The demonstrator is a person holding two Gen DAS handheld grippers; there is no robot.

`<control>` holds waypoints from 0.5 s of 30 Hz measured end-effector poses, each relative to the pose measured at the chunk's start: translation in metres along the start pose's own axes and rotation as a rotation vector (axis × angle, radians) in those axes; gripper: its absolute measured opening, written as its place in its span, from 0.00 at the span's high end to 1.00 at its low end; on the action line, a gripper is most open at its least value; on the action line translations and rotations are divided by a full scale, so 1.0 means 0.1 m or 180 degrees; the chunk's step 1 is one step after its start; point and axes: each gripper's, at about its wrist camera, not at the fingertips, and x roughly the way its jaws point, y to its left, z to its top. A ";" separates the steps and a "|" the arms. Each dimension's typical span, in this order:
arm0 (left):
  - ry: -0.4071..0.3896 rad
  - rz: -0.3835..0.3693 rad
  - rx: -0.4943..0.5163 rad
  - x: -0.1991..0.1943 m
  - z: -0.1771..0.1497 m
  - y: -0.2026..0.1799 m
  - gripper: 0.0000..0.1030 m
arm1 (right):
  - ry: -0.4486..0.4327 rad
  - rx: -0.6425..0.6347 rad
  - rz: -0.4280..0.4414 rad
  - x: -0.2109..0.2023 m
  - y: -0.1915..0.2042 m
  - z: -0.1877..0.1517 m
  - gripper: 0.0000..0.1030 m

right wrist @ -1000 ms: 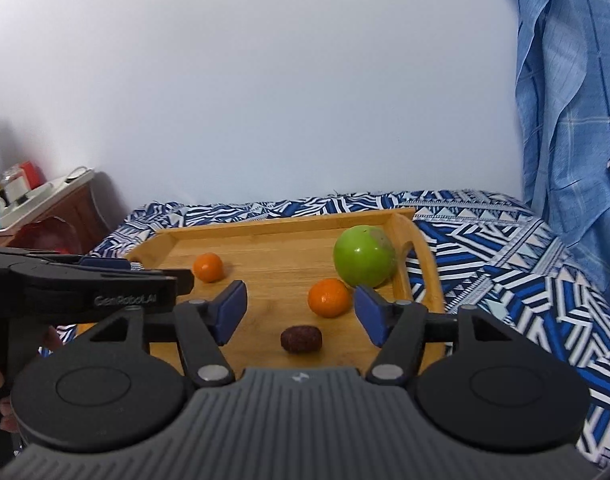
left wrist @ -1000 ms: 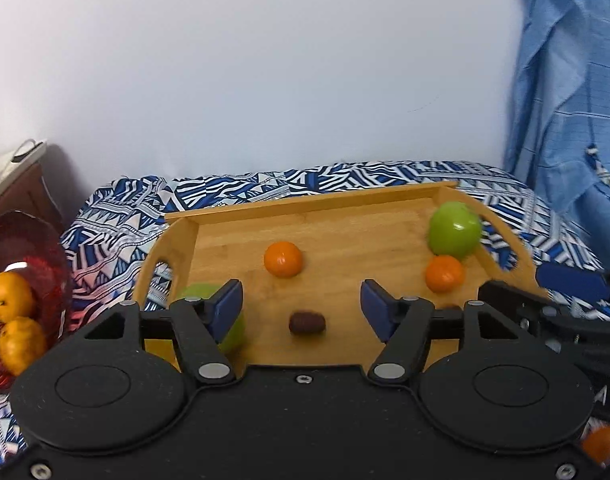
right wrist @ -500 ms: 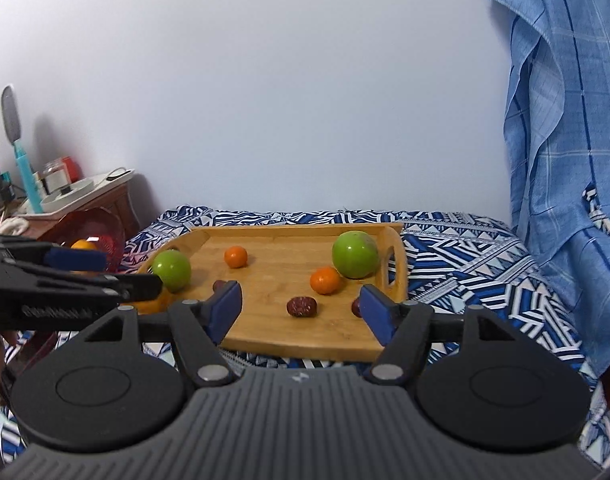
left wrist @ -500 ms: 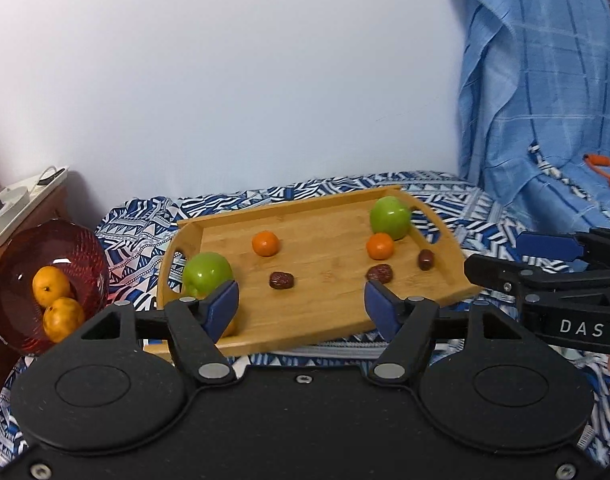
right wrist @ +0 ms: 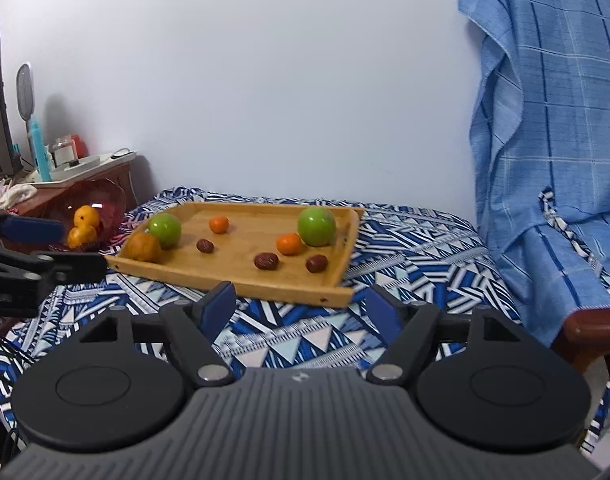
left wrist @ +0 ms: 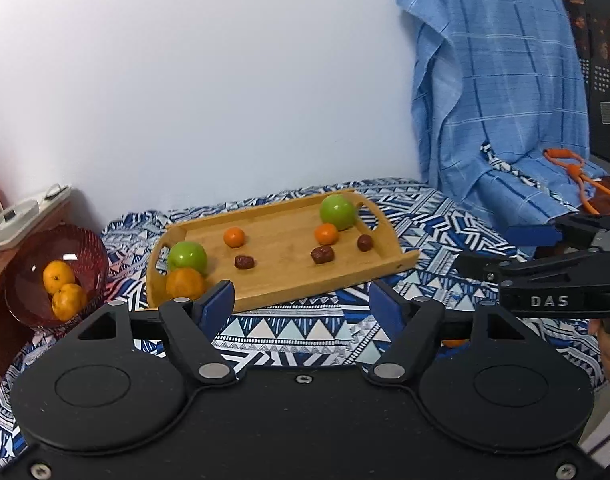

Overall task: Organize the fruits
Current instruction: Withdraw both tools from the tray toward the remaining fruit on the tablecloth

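Left wrist view: compared with a second ago the camera sits much farther from the wooden tray (left wrist: 401, 258), which then filled the middle of the frame and now lies small at centre, on the blue-and-white patterned cloth (left wrist: 305, 332). The left gripper (left wrist: 301, 306) is at the bottom of the frame, its blue-padded fingers spread apart with nothing between them. More fruit shows on the tray now: two green apples (left wrist: 187, 257) (left wrist: 337, 212), two small oranges (left wrist: 234, 237) (left wrist: 326, 234), a larger orange (left wrist: 184, 283) at the tray's near left corner, and three dark dates (left wrist: 244, 262) (left wrist: 322, 255) (left wrist: 364, 242). At the left edge a red bowl (left wrist: 93, 248) holds two oranges (left wrist: 59, 277) (left wrist: 69, 301). At the right edge the right gripper (left wrist: 517, 248) reaches in; white letters on its body read "DAS". Right wrist view: here too the tray (right wrist: 337, 292) has shrunk from a near close-up to the frame's middle. The right gripper (right wrist: 299, 306) sits at the bottom, fingers apart and empty. The left gripper (right wrist: 65, 244) enters from the left edge; its lettering is cut off and cannot be read. A blue checked cloth (right wrist: 553, 120) hangs at the right.
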 end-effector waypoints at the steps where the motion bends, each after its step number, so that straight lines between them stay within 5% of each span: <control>1: -0.0040 -0.0009 0.0008 -0.05 0.01 -0.02 0.29 | 0.0005 0.0016 -0.0008 -0.02 -0.03 -0.02 0.19; 7: -0.0188 -0.0047 0.0061 -0.30 0.06 -0.15 0.24 | -0.0018 0.0110 -0.0080 -0.13 -0.16 -0.08 0.19; 15: -0.0046 -0.0062 -0.0020 -0.38 -0.05 -0.21 0.22 | -0.0010 0.0151 -0.0117 -0.18 -0.22 -0.12 0.17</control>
